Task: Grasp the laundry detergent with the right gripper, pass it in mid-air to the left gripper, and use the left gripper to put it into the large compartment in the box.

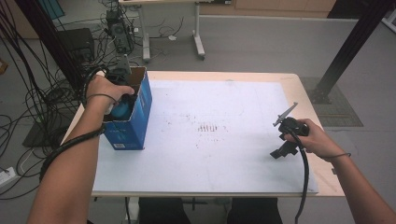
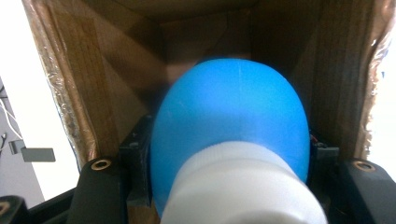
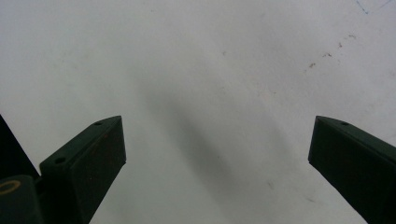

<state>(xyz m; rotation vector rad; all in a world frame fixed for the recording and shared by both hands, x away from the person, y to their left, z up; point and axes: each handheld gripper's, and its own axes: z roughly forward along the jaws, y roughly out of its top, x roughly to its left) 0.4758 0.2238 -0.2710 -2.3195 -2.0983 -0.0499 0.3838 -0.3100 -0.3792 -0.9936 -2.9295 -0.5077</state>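
Item: blue bottle with white cap, pinched between the jaws of the left gripper, inside the open box at the table's left edge. Step, as judged: lowering the bottle into the box; next calls for setting it down, then releasing. Right gripper: jaws spread, empty, over bare table.

Blue bottle, rounded smooth body, white cap toward camera, body pointing down into open blue cardboard box. Box upright near bench's left edge, brown inside, flaps open. Bottle partly inside box mouth.
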